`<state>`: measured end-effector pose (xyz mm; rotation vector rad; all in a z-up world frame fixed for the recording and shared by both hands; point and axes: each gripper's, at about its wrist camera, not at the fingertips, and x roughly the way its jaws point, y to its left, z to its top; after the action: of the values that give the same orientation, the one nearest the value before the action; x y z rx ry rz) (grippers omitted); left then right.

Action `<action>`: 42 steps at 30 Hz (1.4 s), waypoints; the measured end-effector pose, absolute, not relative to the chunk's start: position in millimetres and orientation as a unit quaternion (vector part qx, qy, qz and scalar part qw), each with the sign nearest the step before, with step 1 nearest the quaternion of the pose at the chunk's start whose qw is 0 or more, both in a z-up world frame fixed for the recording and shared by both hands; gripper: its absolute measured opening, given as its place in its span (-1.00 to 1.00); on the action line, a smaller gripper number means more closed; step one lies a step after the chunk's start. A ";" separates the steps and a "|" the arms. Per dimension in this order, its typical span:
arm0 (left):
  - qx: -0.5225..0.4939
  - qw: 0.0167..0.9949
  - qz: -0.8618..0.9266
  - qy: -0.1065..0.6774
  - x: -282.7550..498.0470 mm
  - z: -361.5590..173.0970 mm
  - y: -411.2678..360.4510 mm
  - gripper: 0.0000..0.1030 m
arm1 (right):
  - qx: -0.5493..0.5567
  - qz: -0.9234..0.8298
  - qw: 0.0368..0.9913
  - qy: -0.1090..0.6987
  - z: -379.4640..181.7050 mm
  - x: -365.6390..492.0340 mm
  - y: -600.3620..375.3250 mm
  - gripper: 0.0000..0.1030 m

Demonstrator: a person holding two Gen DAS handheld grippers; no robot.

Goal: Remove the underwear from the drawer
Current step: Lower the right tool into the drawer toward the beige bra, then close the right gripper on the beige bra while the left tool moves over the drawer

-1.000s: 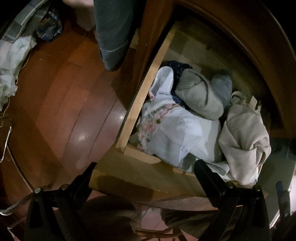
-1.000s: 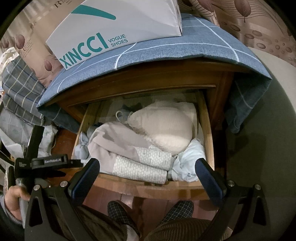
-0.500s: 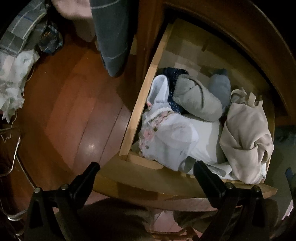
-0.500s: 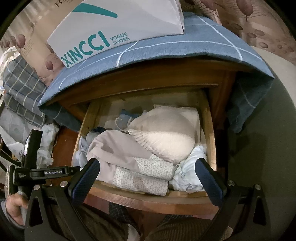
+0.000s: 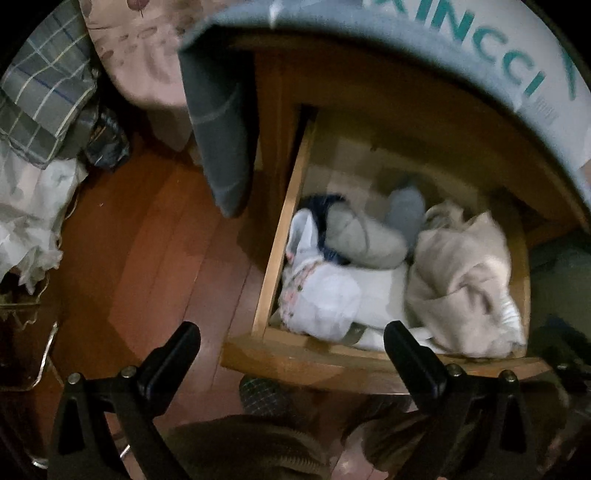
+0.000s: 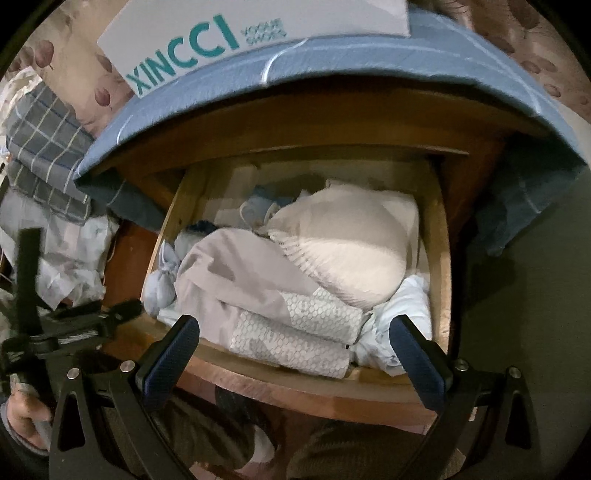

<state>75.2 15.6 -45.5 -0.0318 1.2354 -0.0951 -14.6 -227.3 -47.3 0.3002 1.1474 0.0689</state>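
- Left wrist view: the left gripper is spread wide and holds nothing, hanging above the front left corner of the open wooden drawer.
- At 3 o'clock the drawer is packed with underwear: a beige crumpled piece on the right, a white floral piece at the front left, and grey rolled pieces behind.
- From 9 to 7 o'clock lies the red-brown wooden floor.
- Right wrist view: the right gripper is also spread wide and empty, poised over the drawer's front edge.
- At centre, a cream padded piece rests on folded grey and patterned cloth.
- At 12 o'clock a white shoe box sits on a blue cloth covering the cabinet top.
- At 8 o'clock, a hand grips the other tool.
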 end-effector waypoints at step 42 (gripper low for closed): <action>-0.139 0.780 -0.090 0.603 90.7 -64.0 52.4 0.97 | 0.095 0.027 0.759 0.644 -104.8 44.8 -179.8 -0.40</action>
<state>90.7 52.4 -64.0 -0.2996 1.3038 -0.1953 44.8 -179.8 -104.8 0.2066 1.4031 0.0578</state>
